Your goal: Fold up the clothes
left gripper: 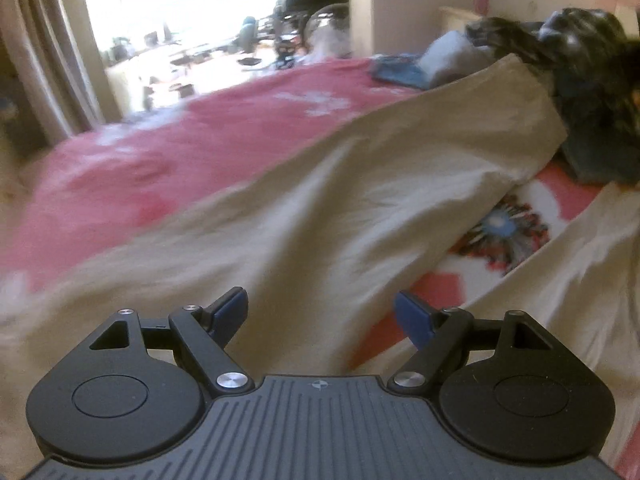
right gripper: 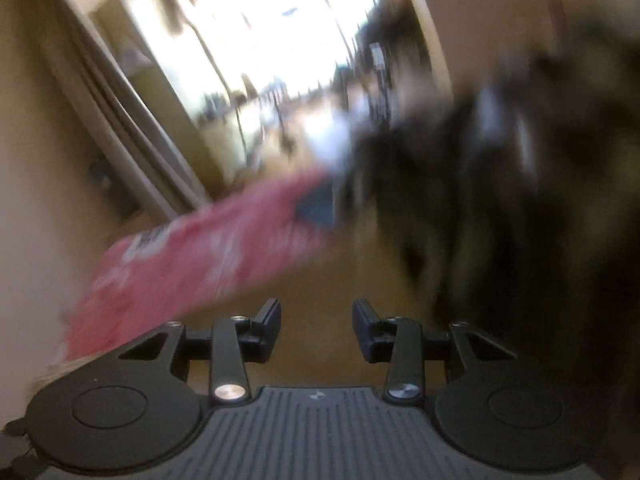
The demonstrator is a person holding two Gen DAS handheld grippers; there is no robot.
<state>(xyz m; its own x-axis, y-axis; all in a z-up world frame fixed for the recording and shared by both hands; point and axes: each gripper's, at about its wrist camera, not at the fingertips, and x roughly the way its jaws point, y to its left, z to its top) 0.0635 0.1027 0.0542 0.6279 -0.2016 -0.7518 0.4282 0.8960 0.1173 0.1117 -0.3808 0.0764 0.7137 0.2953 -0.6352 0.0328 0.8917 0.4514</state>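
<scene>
The beige cotton trousers (left gripper: 320,184) lie spread on the pink bedspread with white flower print (left gripper: 168,152). One long leg runs from just under the left gripper (left gripper: 320,312) up and to the right, ending in a hem beside the heap of dark patterned clothing (left gripper: 592,92); a second beige panel (left gripper: 580,264) lies to the right of that leg, with a strip of bedspread showing between them. So the garment's long axis leads away from the left gripper, roughly along the line it points.

The left gripper hangs directly over the near end of that leg, jaws wide, nothing between the blue pads (left gripper: 230,312), and no contact that can be made out. It is plainly the nearer hand.

The right gripper (right gripper: 316,320) stands part-way open and empty. Its view is badly smeared: only the pink bedspread (right gripper: 192,264) to its left, the dark heap (right gripper: 500,200) to its right and tan fabric ahead are legible.

Judging by this, the next grasp belongs to the left side, at the waist end below it.
</scene>
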